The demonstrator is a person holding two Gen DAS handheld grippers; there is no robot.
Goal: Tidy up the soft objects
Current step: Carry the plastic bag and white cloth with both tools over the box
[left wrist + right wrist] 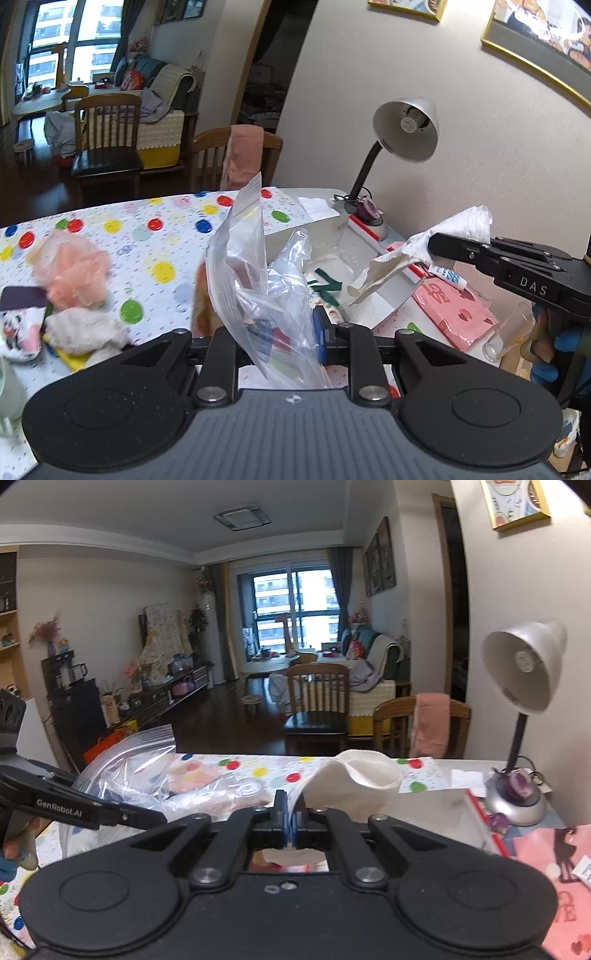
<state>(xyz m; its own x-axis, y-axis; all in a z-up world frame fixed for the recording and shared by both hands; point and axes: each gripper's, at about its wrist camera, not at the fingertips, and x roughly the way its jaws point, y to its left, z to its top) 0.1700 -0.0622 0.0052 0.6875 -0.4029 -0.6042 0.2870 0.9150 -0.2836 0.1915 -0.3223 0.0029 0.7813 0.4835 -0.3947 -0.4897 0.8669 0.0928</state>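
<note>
My left gripper (pixel 275 332) is shut on a clear zip bag (pixel 255 266) and holds it upright above the table; the bag also shows in the right wrist view (pixel 125 771). My right gripper (pixel 290 825) is shut on a white cloth (pixel 354 779) and holds it in the air to the right of the bag; the cloth also shows in the left wrist view (pixel 417 247). A pink mesh puff (pixel 70 269) and a fluffy white cloth (pixel 85 330) lie on the dotted tablecloth (pixel 155 236) at the left.
A silver desk lamp (pixel 402 129) stands at the table's back right by the wall. Pink packaging (pixel 454 306), a small tube (pixel 448 275) and a clear glass (pixel 509 332) lie on the right. A wooden chair (pixel 236 155) with a pink towel stands behind the table.
</note>
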